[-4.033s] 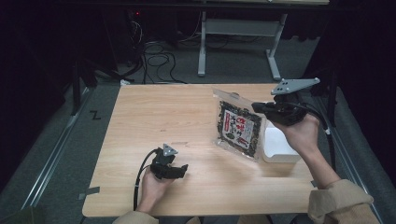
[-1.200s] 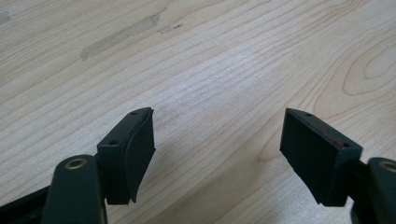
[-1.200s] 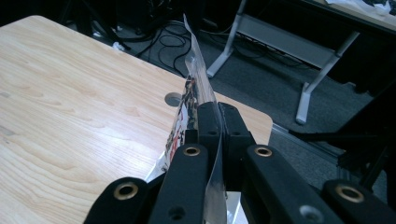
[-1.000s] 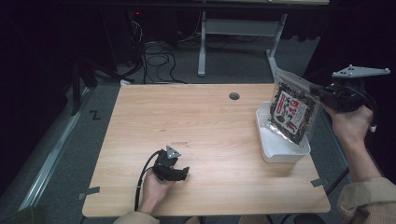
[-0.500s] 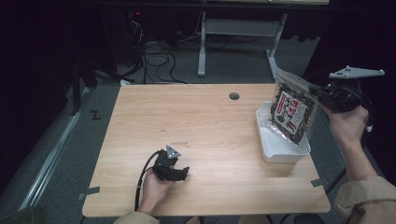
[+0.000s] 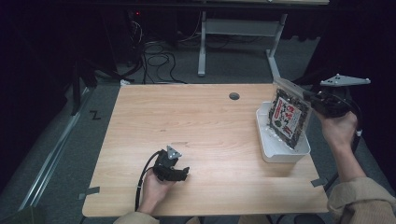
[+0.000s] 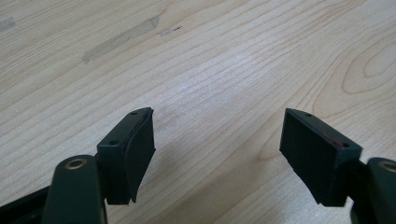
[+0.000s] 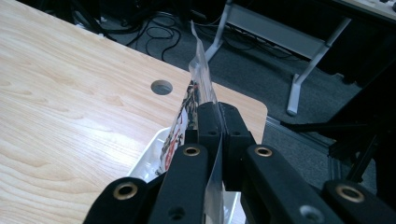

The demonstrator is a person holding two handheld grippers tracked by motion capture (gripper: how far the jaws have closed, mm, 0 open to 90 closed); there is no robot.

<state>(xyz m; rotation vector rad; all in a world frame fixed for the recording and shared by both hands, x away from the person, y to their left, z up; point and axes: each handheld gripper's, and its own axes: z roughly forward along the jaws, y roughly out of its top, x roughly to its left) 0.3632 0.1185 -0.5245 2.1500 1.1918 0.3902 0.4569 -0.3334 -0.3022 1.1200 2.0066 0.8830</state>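
The right tongs (image 6: 312, 99) pinch the clear top edge of a snack packet (image 6: 288, 119), their jaws pressed together on the plastic. In the right gripper view the same tongs (image 8: 215, 116) show the two black jaws clamped flat on the packet's (image 8: 192, 100) transparent strip, the printed part hanging below. The packet hangs tilted, its lower end down inside a white tray (image 6: 268, 142), while its top leans out toward the right hand (image 6: 340, 128). The tray sits at the right edge of the worktop (image 6: 205, 135), roughly midway between the far and near corners on that side, with its outer long side near the edge. I cannot tell whether the packet's bottom touches the tray floor.

The left tongs (image 6: 183, 173) rest low near the near edge of the worktop, left of its middle, held in the left hand (image 6: 154, 189), with a black cable (image 6: 141, 179) looping back toward the near edge. In the left gripper view these tongs (image 7: 217, 144) are spread wide, bare wood grain between the jaws, with nothing between them.

A round hole (image 6: 234, 96) lies in the worktop close to the far edge, right of centre, and well apart from the tray. It shows in the right gripper view too (image 8: 161, 87), just beyond the packet.
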